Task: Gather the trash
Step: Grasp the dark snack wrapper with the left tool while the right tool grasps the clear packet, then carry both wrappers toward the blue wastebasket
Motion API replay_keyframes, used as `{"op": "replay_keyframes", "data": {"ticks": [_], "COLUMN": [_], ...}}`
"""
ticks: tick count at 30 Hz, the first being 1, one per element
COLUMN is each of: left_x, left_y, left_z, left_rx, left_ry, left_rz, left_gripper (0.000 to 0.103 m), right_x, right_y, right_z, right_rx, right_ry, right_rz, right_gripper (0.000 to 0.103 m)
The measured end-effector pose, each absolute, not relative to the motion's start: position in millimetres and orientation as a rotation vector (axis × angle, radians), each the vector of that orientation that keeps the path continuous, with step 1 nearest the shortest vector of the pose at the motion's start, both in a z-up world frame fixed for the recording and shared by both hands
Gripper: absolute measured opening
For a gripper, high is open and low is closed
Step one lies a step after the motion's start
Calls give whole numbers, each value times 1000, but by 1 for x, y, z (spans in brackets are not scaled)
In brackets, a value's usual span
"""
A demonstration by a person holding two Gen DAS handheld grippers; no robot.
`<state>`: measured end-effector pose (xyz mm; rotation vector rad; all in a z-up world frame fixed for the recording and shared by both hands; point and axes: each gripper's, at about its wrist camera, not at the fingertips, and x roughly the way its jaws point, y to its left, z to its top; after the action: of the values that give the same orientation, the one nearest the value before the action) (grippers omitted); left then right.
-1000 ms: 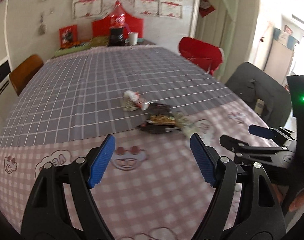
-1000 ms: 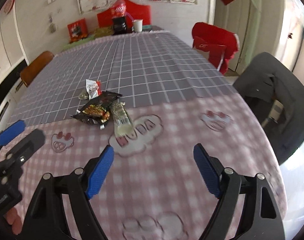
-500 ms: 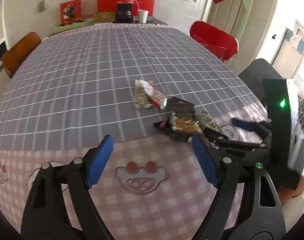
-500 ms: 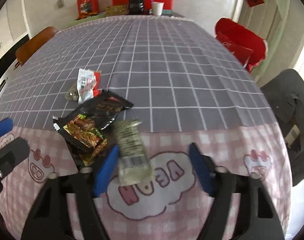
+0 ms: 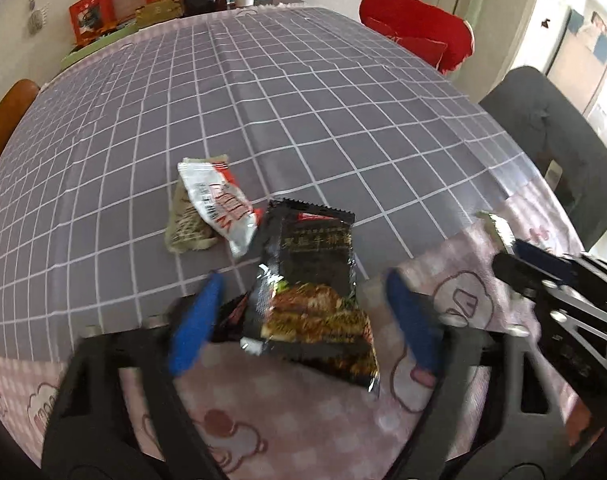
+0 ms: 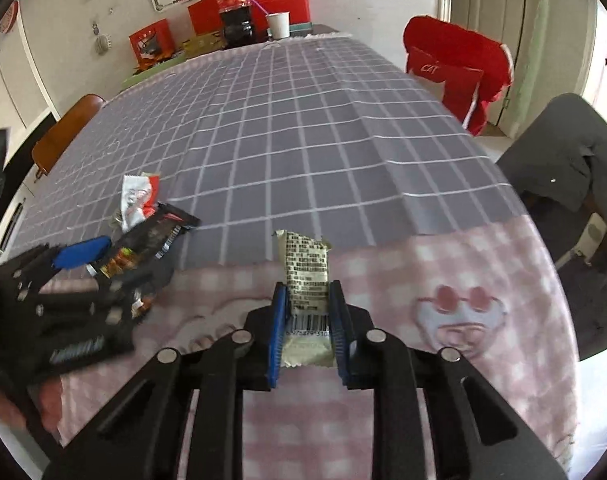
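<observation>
A black snack wrapper (image 5: 315, 280) lies on the table between the blue pads of my open left gripper (image 5: 303, 320). A white-and-red wrapper (image 5: 219, 204) rests on a pale crumpled wrapper (image 5: 185, 224) just beyond it. My right gripper (image 6: 308, 304) is shut on a pale clear wrapper (image 6: 306, 268) with a barcode. In the right wrist view the black wrapper (image 6: 151, 236) and the white-and-red wrapper (image 6: 137, 200) lie at the left, beside my left gripper (image 6: 79, 252). The right gripper (image 5: 535, 256) shows at the right edge of the left wrist view.
The table has a grey checked cloth (image 6: 303, 140) and a pink cartoon cloth (image 6: 443, 280) near me. A cola bottle (image 6: 235, 4), a paper cup (image 6: 278, 24) and red boxes stand at the far end. A red chair (image 6: 455, 64), a grey chair (image 6: 571, 168) and a brown chair (image 6: 67, 128) surround the table.
My right gripper has closed on the pale clear wrapper. My left gripper has moved forward so its open pads straddle the black wrapper.
</observation>
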<state>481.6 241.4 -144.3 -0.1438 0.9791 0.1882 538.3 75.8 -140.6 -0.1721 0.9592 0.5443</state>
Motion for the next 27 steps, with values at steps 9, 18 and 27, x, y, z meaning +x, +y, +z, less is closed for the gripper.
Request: {"op": "replay_keyframes", "data": {"ticks": [9, 18, 27], "left_x": [468, 445, 422], "left_y": [232, 196, 123], "left_z": [-126, -99, -78], "left_rx": [-95, -85, -52], "left_ry": [909, 857, 819], "left_rz": [224, 192, 75], "left_gripper": [31, 31, 31], "right_x": [525, 497, 456], "right_y": [44, 6, -64], "right_z": [-132, -107, -84], "right_rx": [-163, -113, -17], "right_ry": [932, 885, 841], "right_rz": [520, 508, 443], "right_gripper": [21, 21, 21]}}
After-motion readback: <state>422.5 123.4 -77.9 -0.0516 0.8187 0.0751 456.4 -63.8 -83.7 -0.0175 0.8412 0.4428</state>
